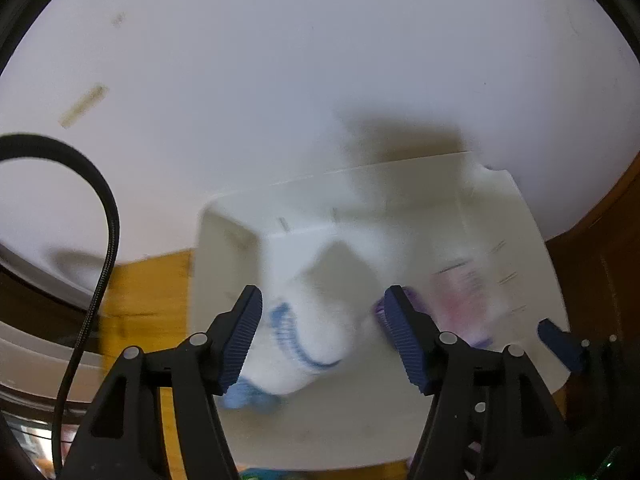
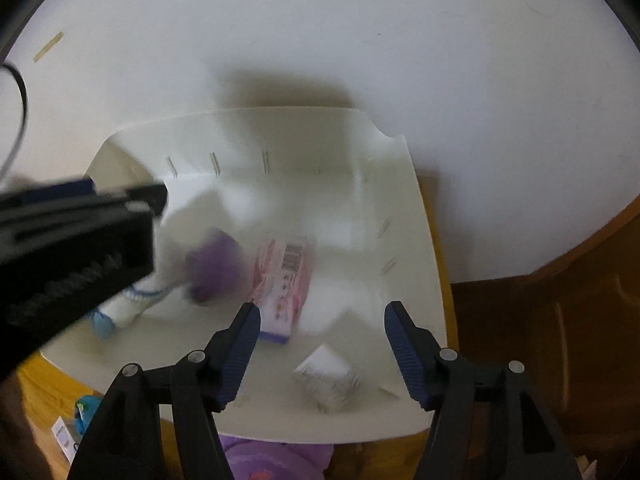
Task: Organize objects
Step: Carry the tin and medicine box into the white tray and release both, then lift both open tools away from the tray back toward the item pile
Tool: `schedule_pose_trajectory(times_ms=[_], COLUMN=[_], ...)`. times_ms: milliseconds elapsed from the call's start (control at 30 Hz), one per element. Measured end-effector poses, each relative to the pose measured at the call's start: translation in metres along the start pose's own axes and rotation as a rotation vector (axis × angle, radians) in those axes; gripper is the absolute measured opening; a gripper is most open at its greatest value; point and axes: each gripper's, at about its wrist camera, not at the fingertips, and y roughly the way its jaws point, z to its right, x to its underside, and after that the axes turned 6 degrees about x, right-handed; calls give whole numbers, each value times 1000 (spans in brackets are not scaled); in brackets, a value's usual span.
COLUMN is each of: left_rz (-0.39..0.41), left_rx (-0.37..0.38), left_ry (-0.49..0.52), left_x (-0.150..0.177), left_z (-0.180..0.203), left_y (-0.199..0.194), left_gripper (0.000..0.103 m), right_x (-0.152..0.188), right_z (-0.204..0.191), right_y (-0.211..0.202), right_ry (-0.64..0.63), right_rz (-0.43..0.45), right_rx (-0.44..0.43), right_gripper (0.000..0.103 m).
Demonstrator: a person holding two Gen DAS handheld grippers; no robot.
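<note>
Your left gripper [image 1: 322, 320] hangs with fingers apart around a white sock [image 1: 304, 320] in the white bin [image 1: 520, 216], not pressing it. Only your right view shows a pink packet [image 2: 282, 280] and small white box [image 2: 326, 380] below the empty, spread right gripper [image 2: 322, 340].

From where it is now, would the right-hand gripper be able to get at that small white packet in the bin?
Probably yes. The right gripper is open above the white bin, and the small white packet lies loose just below, with nothing covering it.
</note>
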Motion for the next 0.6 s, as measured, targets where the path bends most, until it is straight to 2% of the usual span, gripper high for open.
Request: schedule_pose_trajectory(times_ms=[100,167,267,600], left_rz=[21,57,111,168], left_rx=[-20,3,11,-9], left_ry=[-5,-23,-37,5], left_x=[-6,-10,-11,26], left_z=[-3,-9,-18,-36], left_y=[-19,-40,-69,-130], left_gripper=[68,69,76,76], right_x=[1,2,4,27], right_z=[-6,-11,-11,-4], right_y=[-7,-14,-26,-77], right_ry=[-9,-2,22,55], right_rz=[5,17,28,95], right_rx=[-8,-19,-38,-34], right_gripper=[66,66,66,66])
